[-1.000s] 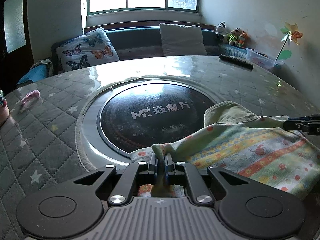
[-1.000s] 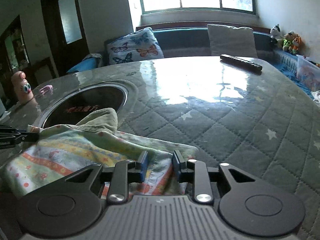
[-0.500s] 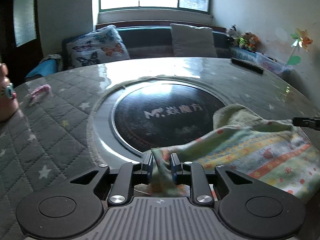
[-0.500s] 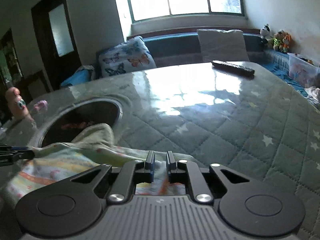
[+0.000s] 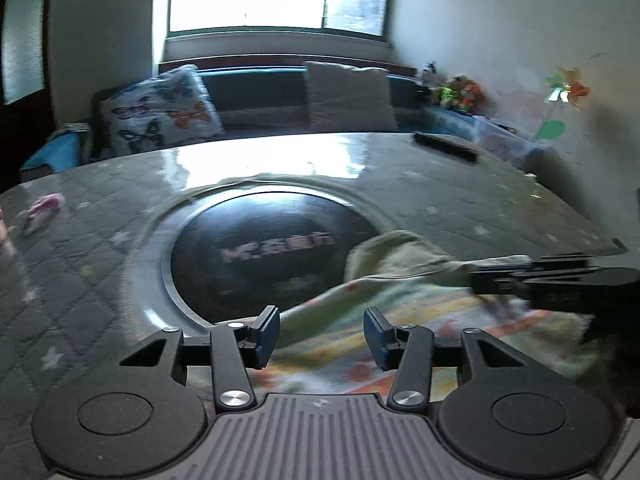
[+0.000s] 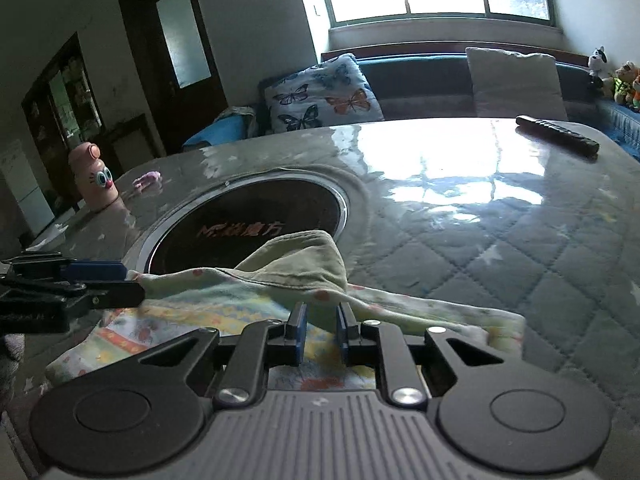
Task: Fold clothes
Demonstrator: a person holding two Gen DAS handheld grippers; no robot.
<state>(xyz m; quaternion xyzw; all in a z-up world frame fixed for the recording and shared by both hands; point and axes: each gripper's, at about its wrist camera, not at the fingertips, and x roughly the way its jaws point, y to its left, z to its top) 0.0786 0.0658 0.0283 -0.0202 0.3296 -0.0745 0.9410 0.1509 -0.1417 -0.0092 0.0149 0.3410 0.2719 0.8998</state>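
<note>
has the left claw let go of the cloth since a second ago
Yes. The left claw has just been opening and has drawn back from the dark round inset; the patterned cloth lies unpinched between its jaws.

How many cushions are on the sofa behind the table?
2. A butterfly cushion leans at the sofa's left end, and a plain pale cushion stands to its right, under the window. More may be hidden beyond the frame edges.

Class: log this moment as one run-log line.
step: fold | left gripper: open, just released garment | right gripper: narrow gap, grip unclear | table
</note>
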